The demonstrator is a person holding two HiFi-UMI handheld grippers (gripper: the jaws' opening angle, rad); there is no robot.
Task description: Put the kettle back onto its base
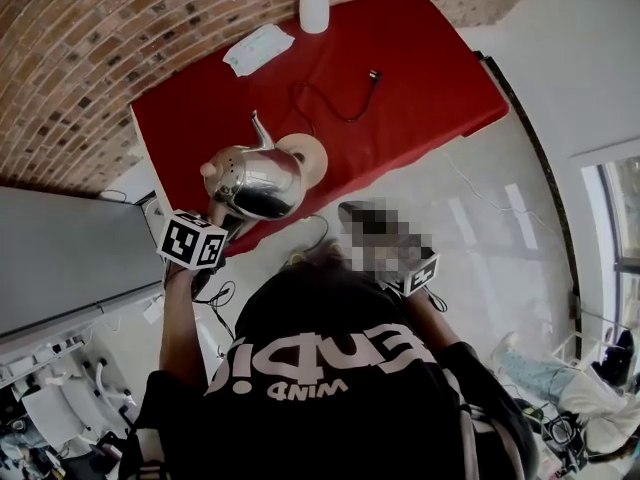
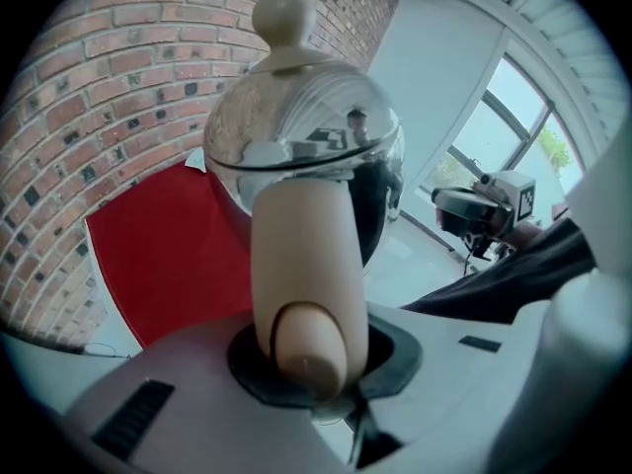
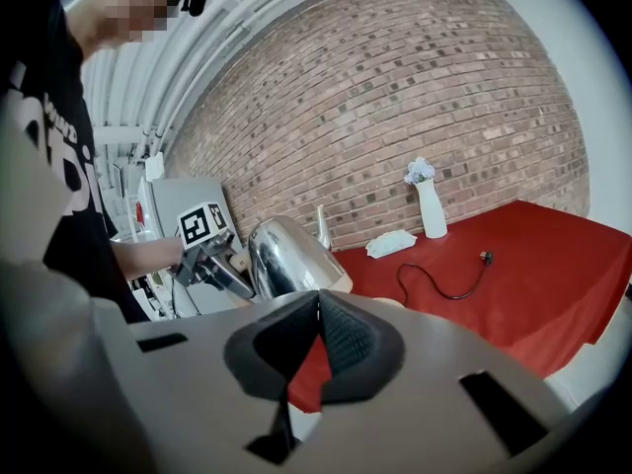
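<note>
A shiny silver kettle (image 1: pixel 255 180) with a beige lid knob hangs tilted over the near left corner of the red table (image 1: pixel 430 68). It is just left of its round beige base (image 1: pixel 312 155). My left gripper (image 1: pixel 225 223) is shut on the kettle's beige handle (image 2: pixel 301 265), and the kettle's body (image 2: pixel 306 136) fills the left gripper view. In the right gripper view the kettle (image 3: pixel 286 255) and the left gripper (image 3: pixel 212 265) show at the left. My right gripper (image 3: pixel 316 329) is shut with nothing in it, off the table's near edge.
A black power cord (image 1: pixel 340 103) runs from the base across the red cloth. A white vase (image 1: pixel 314 3) and a white packet (image 1: pixel 257 48) stand by the brick wall. A grey cabinet (image 1: pixel 60 258) is at the left. Pale floor lies to the right.
</note>
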